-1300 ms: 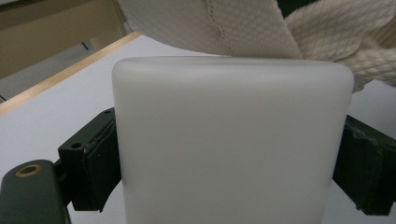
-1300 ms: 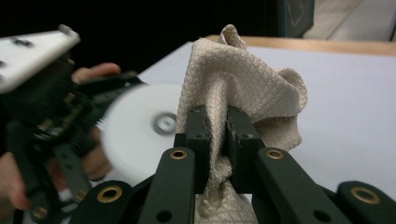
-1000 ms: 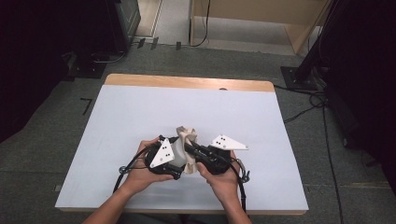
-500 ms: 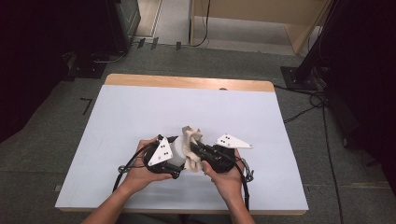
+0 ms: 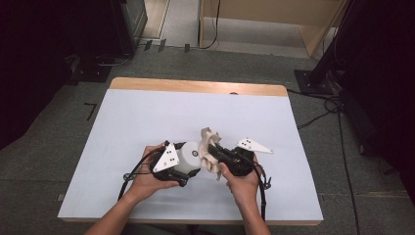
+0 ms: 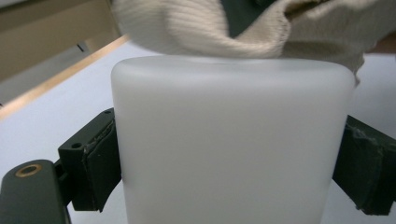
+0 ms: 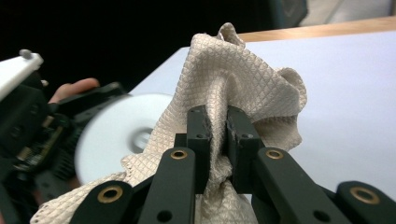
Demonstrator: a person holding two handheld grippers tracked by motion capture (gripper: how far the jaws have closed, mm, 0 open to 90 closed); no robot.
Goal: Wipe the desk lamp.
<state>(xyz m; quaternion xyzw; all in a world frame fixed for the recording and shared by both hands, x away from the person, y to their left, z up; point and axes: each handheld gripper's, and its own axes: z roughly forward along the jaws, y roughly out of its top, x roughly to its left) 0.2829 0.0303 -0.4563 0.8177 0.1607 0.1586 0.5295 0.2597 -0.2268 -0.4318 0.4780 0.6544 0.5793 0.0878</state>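
Holding a frosted white round plastic container in the left gripper, both black pads clamped against its smooth sides across the lower half of that gripper's view. Pinching a beige waffle-weave cloth in the right gripper, jaws squeezed nearly together at the centre of that view, with fabric bunched above and hanging loose below. Seen from the high view low in the middle of the frame, just above the white table top, with the cloth pressed against the container's flat end.

Looks like wiping, judging by the contact. Several ways of going wrong from here:

- Pushing too hard with the cloth, and so sliding the slick container back through the pads or tipping it out of the grasp.
- Rubbing with only a thin fold pinched, and so pulling the fabric out of the jaws.
- Letting the loose lower tail snag on the opposite gripper's pads, and so dragging it sideways.
- Driving the jaw tips through the cloth onto the plastic, and so scratching it.

Safer with light pressure and short strokes.
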